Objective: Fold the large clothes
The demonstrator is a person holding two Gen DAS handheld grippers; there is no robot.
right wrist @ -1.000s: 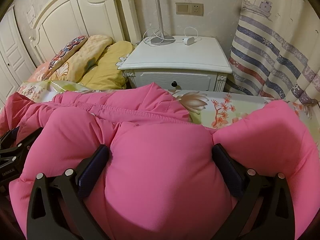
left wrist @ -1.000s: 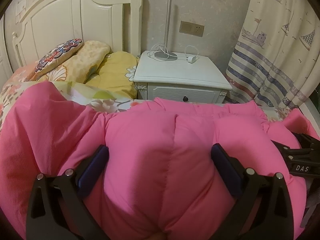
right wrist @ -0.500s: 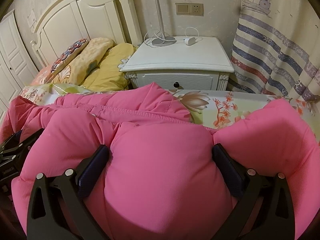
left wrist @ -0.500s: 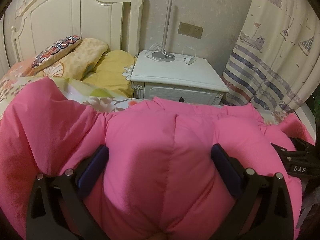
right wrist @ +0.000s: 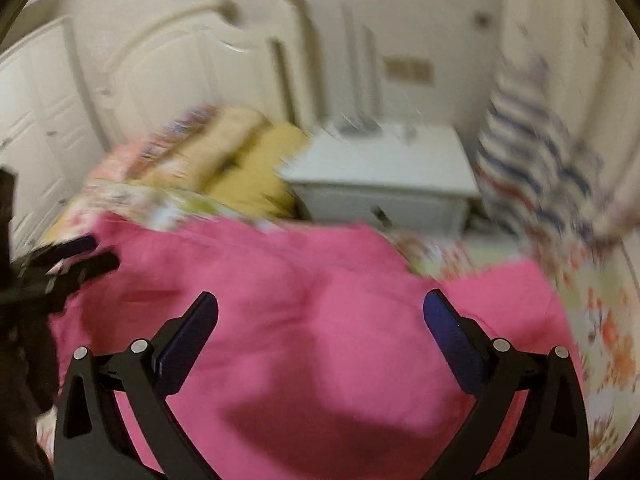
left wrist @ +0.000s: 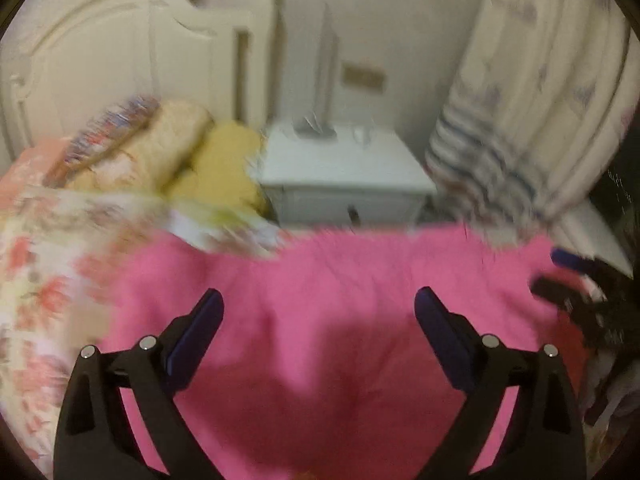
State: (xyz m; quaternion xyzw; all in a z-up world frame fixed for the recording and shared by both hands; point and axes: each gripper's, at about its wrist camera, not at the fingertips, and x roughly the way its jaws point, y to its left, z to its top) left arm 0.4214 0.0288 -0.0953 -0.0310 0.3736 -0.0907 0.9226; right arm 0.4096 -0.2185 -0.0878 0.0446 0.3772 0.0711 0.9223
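In the left wrist view, blurred by motion, the left tool (left wrist: 318, 310) has its fingers spread wide apart above the pink jacket (left wrist: 320, 312), gripping nothing. The jacket lies on the flowered bed (left wrist: 44, 264), with the white nightstand (left wrist: 344, 176) at 12 o'clock and the right tool (left wrist: 576, 280) at 3 o'clock. In the right wrist view, the right tool (right wrist: 320, 314) is likewise spread apart over the jacket (right wrist: 304, 304); the left tool (right wrist: 68, 264) shows at 9 o'clock, pillows (right wrist: 244, 160) at 11 o'clock.

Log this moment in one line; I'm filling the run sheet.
left gripper: open over pink coat | right gripper: open over it | coat on bed | views motion-blurred
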